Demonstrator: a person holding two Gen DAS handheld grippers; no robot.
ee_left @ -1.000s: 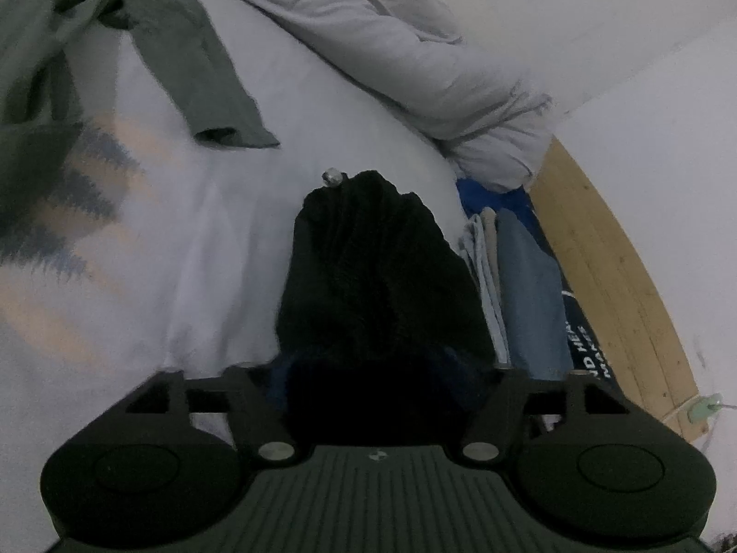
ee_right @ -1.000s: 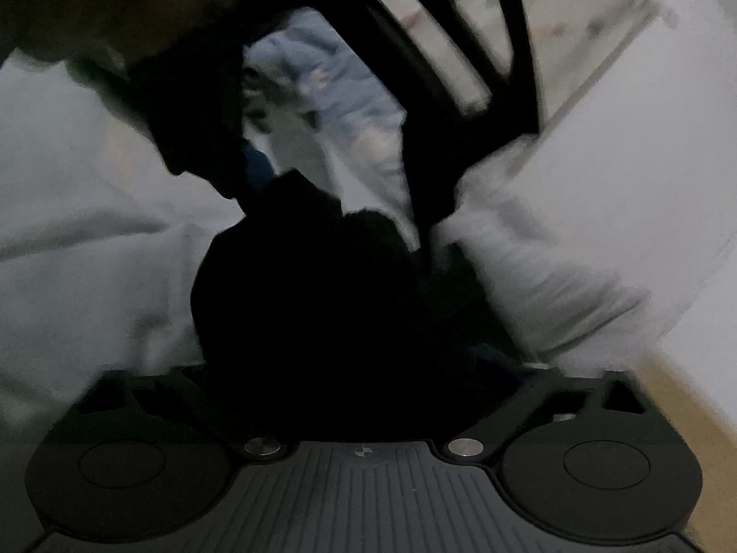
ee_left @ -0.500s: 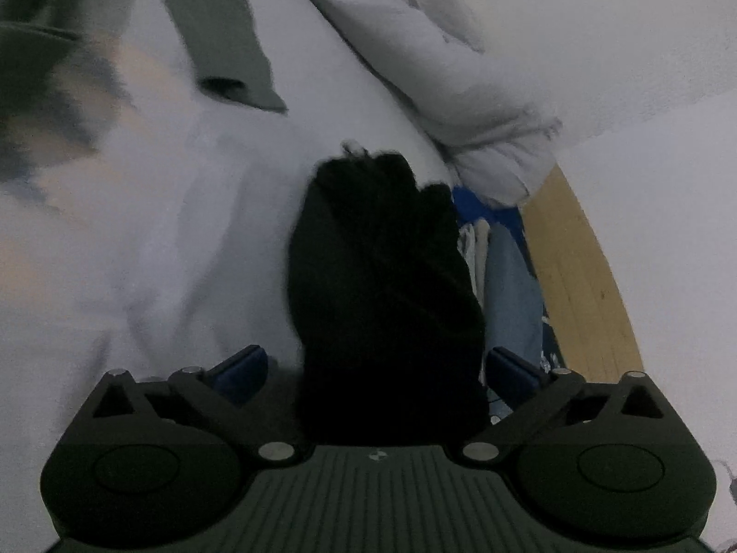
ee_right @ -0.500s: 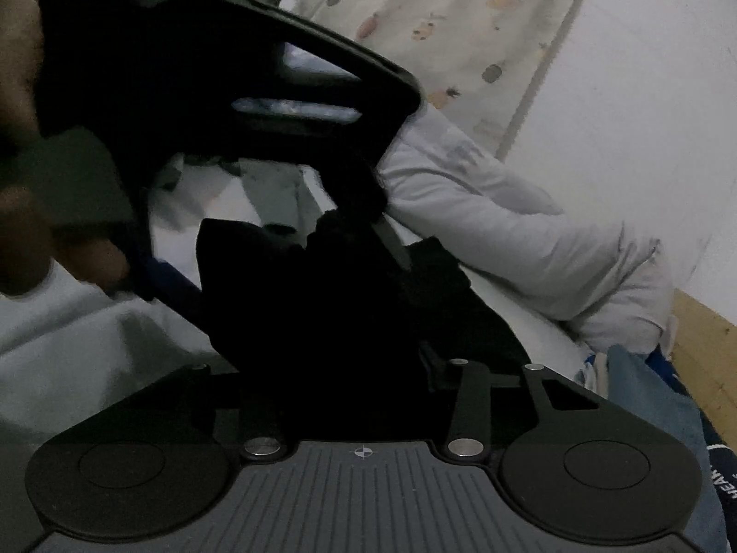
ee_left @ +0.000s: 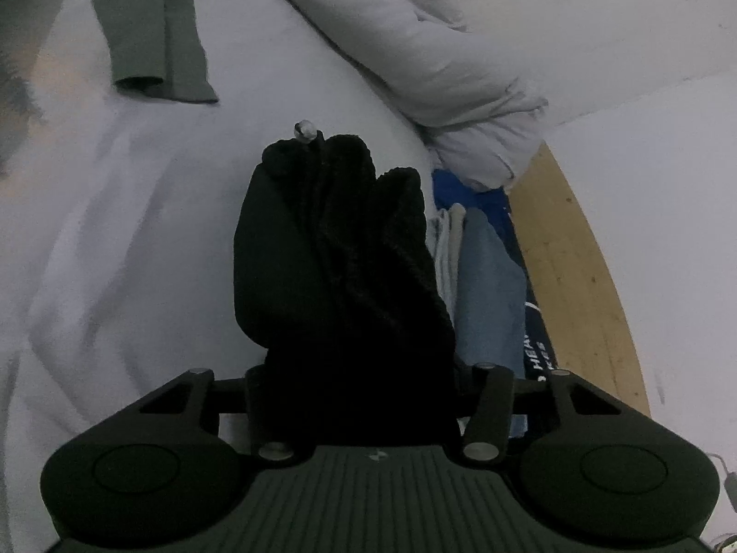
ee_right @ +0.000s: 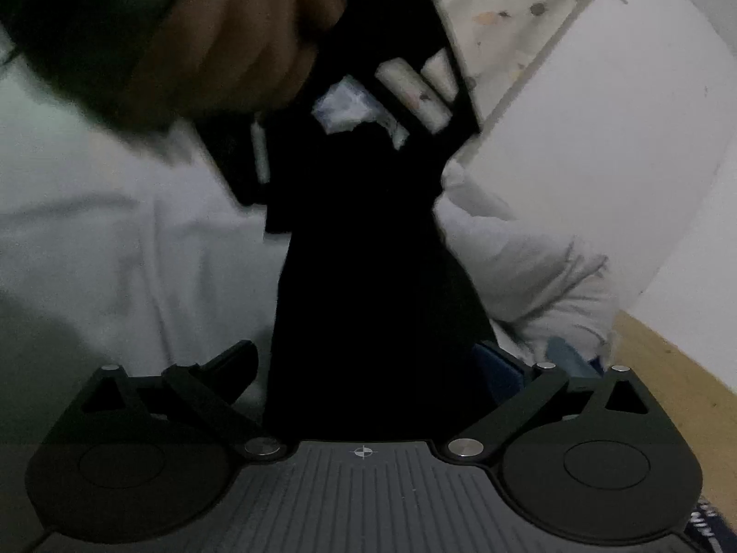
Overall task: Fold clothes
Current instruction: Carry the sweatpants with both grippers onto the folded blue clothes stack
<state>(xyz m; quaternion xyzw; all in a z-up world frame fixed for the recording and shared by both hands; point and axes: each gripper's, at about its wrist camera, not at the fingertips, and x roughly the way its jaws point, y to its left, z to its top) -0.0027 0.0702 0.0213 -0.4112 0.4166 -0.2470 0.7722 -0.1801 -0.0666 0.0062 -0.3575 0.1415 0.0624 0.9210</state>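
Right now a black fleece garment (ee_left: 341, 267) fills the gap of the left gripper (ee_left: 359, 396), rising straight ahead of it off the white bedsheet (ee_left: 115, 239); its jaws are closing on the cloth, though the fingertips are buried in the dark fabric, so whether the pads already press it I cannot tell. Ahead and to the left lies a grey-green sleeve (ee_left: 147, 32); ahead and to the right, a pale grey duvet (ee_left: 414, 46). Just right of the garment, folded clothes (ee_left: 483, 285) stand on edge along the wooden bed frame (ee_left: 580, 276). No container shows. The same garment (ee_right: 368, 285) hangs between the right gripper (ee_right: 368, 382) jaws, which are opening and spread clear of it. Above, a hand (ee_right: 230, 41) holds the other tool
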